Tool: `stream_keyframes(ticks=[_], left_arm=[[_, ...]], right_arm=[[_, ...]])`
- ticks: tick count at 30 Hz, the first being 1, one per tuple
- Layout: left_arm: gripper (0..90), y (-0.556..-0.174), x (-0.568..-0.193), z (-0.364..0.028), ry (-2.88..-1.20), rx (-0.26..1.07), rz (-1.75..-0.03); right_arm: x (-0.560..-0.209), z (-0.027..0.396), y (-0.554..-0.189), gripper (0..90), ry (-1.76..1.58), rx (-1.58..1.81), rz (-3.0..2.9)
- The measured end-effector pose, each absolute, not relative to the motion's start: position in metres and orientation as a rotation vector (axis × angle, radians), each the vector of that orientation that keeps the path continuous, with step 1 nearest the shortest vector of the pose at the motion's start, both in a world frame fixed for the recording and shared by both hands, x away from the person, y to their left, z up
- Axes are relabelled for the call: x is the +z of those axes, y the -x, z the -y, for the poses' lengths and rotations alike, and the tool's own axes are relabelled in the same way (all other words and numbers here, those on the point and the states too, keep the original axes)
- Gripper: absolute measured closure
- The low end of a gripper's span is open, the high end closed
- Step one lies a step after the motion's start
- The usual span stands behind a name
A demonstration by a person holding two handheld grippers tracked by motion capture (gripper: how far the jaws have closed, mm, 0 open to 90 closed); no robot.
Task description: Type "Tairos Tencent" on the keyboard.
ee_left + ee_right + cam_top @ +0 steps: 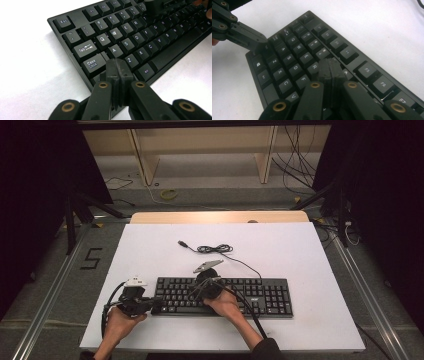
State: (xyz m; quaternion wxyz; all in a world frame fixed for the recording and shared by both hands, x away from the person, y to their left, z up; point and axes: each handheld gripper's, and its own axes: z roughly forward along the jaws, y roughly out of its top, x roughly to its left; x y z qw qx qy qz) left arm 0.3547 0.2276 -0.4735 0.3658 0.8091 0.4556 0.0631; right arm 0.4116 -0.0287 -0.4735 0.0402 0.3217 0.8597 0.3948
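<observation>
A black keyboard [260, 295] [140, 32] [294, 55] lies across the front of a white board [150, 250]. Its cable [215, 249] is coiled behind it and ends in a loose USB plug [183, 243]. My left gripper [157, 306] [117, 66] is shut with nothing in it, its tips over the keyboard's front left corner by the Caps Lock and Z keys. My right gripper [196, 292] [330, 66] is also shut and holds nothing, its tips down among the letter keys near R and F. The left gripper [262, 41] is at the upper left of the right gripper view.
White board surface [300, 250] stretches behind and to the right of the keyboard. A wooden table edge [220, 216] runs along the board's far side. Beyond it stand a wooden shelf frame [145, 160] and loose floor cables [295, 165]. Dark stands flank the table.
</observation>
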Motion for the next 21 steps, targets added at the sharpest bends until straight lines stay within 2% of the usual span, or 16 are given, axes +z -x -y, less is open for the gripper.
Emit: stream_keyframes(ticks=[21], left_arm=[[89.0, -0.3567, -0.4775, -0.2255, -2.091, 0.148, -1.184]], right_arm=[[-0.4775, 0.0260, -0.4127, 90.0, -0.993, 1.193, -2.645]])
